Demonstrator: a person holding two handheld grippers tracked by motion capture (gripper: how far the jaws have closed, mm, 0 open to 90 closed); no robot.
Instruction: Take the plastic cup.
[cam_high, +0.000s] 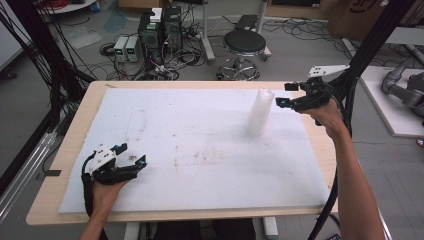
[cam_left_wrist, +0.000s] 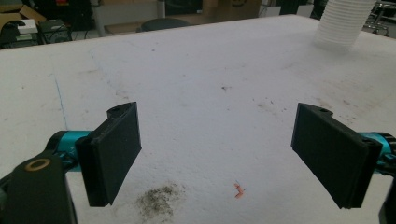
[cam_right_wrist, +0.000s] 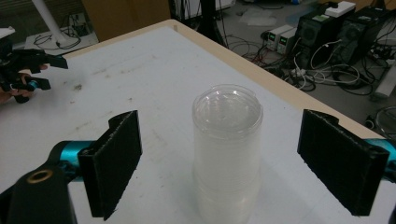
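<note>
The right gripper (cam_right_wrist: 219, 168) hovers with jaws spread wide and empty, looking down on an upright stack of clear plastic cups (cam_right_wrist: 227, 154) just ahead, between the jaws' lines. The ribbed, translucent stack stands on the white foam mat (cam_high: 200, 150) at far right. The left gripper (cam_high: 131, 156) rests well away, also unclenched.

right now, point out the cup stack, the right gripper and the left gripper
cup stack (cam_right_wrist: 227, 154), right gripper view, side wall
right gripper (cam_high: 286, 95), high view, between its fingertips
left gripper (cam_high: 131, 155), high view, between its fingertips
</note>
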